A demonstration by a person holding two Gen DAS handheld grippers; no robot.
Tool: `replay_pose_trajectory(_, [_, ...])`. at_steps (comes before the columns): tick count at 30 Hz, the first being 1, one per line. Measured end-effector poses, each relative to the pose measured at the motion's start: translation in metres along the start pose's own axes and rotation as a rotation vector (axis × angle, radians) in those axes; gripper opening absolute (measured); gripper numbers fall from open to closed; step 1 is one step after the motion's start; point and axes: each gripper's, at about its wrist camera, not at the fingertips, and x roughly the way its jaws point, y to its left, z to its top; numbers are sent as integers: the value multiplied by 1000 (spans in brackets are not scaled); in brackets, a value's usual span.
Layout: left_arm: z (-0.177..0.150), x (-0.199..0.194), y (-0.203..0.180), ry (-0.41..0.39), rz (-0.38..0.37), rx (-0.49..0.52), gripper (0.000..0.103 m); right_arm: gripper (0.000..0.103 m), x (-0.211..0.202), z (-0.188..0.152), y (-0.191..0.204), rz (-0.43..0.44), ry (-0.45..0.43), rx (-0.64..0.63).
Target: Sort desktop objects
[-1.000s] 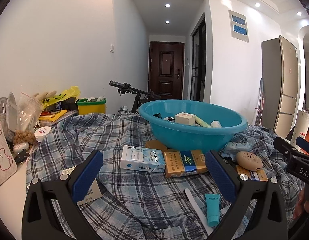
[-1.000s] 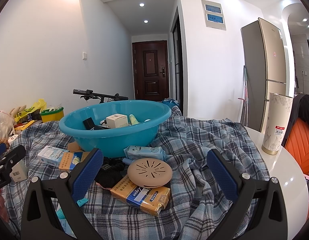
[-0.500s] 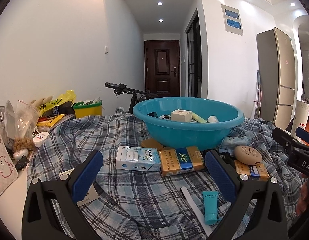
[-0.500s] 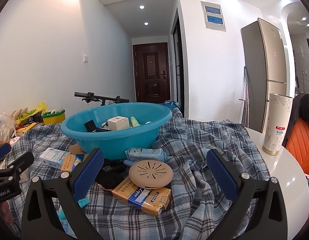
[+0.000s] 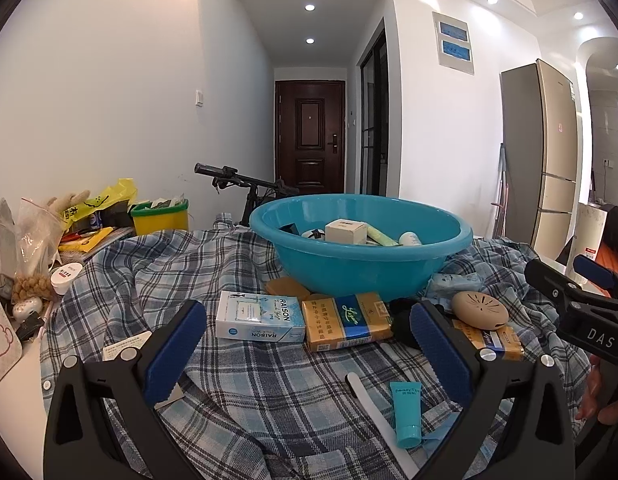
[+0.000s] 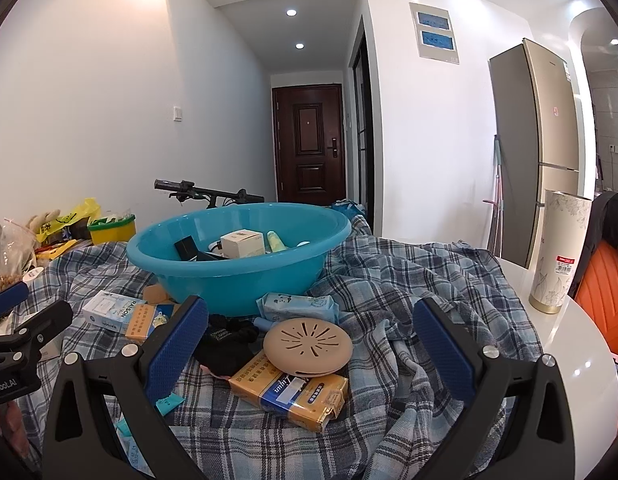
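A teal basin (image 5: 361, 248) (image 6: 233, 256) stands on the plaid cloth with a small white box (image 5: 345, 231) and several small items inside. In front of it lie a white-blue RAISON box (image 5: 257, 316), a yellow-blue pack (image 5: 345, 321), a teal tube (image 5: 406, 408) and a white stick (image 5: 373, 408). My left gripper (image 5: 309, 344) hovers open above the cloth, nothing between its pads. My right gripper (image 6: 309, 344) is open over a beige round vented disc (image 6: 308, 340), which rests on another yellow-blue pack (image 6: 289, 392) beside a black cloth item (image 6: 225, 344).
A blue tissue pack (image 6: 297, 306) lies by the basin. Clutter with a yellow-green tub (image 5: 160, 219) and bags lines the left edge. A tall patterned canister (image 6: 559, 252) stands on the white table at right. A bicycle handlebar (image 5: 229, 176) sits behind the basin.
Both grippers have shifted slightly, the views drifting a little lower and nearer the items. Both stay open and nothing on the cloth has moved.
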Motion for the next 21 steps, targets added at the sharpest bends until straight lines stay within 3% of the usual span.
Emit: replay_pose_trajectory(21, [1,0,-3,12,-3,9,103,102,2,0,-3,-2,14,16])
